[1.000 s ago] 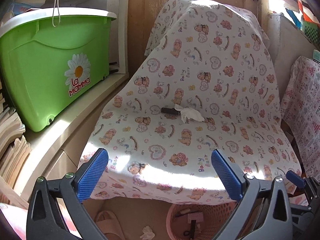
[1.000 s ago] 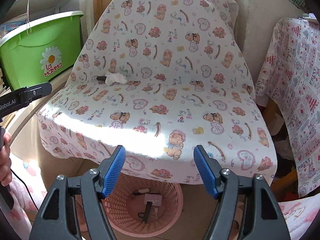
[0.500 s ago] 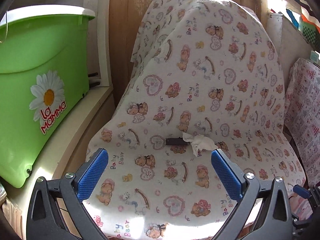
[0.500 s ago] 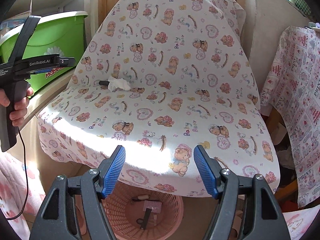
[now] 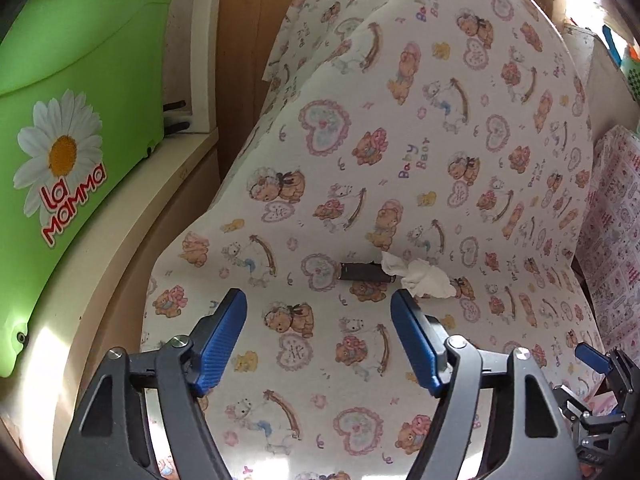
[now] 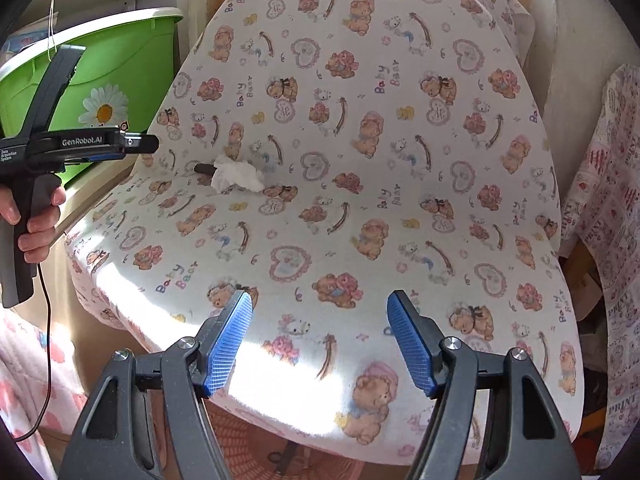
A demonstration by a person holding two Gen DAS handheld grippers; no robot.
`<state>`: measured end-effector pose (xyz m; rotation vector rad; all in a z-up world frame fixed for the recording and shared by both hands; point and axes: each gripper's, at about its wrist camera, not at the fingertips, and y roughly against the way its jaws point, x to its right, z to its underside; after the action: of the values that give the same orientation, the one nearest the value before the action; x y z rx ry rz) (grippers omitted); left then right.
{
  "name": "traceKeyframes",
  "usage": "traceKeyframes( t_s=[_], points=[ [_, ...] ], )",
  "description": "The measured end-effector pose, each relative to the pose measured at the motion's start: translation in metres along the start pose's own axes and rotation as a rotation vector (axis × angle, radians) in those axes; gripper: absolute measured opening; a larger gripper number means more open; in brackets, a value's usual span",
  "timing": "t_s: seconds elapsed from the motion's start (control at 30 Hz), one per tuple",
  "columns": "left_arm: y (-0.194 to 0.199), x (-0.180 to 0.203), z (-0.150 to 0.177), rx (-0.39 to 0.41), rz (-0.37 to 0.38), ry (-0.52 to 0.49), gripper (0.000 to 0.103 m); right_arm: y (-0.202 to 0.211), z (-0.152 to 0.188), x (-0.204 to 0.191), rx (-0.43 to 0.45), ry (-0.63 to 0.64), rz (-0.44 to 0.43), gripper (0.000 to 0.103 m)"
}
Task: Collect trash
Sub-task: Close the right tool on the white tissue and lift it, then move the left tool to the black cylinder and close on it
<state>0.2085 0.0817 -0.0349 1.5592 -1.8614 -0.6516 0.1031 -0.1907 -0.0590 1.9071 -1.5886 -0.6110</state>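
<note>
my left claw (image 5: 318, 318) is closing, nothing between its blue pads, only the bear-print cover (image 5: 400, 184) under it. my right claw (image 6: 319, 328) hangs part open and empty over the cover's sunlit front edge; below that edge a pink basket (image 6: 256, 440) is mostly hidden. farther in, on the seat, lies a crumpled white tissue (image 5: 424, 278) touching a dark little tube (image 5: 362, 272) i can't identify. the green tub (image 5: 60, 120) at left is cut off.
</note>
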Motion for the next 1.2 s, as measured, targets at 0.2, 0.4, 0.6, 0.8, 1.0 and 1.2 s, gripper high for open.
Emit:
traceKeyframes(
  t_s=[0.2, 0.4, 0.6, 0.8, 1.0, 1.2],
  points=[
    [0.005, -0.012, -0.009, -0.052, 0.048, 0.072, 0.070, -0.019, -0.041, -0.003, -0.021, 0.007, -0.071, 0.072],
    [0.002, -0.023, -0.014, -0.094, 0.031, 0.102, 0.081, -0.065, -0.088, -0.038, -0.115, 0.007, -0.132, 0.072],
    [-0.003, -0.038, -0.013, -0.099, 0.033, 0.185, 0.081, -0.128, -0.105, -0.073, -0.181, 0.045, -0.097, 0.070],
    [-0.001, -0.044, -0.016, -0.080, 0.026, 0.213, 0.081, -0.149, -0.111, -0.078, -0.188, 0.030, -0.119, 0.047],
    [-0.004, -0.045, -0.014, -0.091, 0.039, 0.236, 0.081, -0.119, -0.098, -0.059, -0.109, 0.092, -0.182, 0.012],
    [-0.009, -0.034, -0.011, -0.104, 0.030, 0.198, 0.083, -0.042, -0.065, -0.015, -0.107, 0.099, -0.172, 0.013]
  ],
)
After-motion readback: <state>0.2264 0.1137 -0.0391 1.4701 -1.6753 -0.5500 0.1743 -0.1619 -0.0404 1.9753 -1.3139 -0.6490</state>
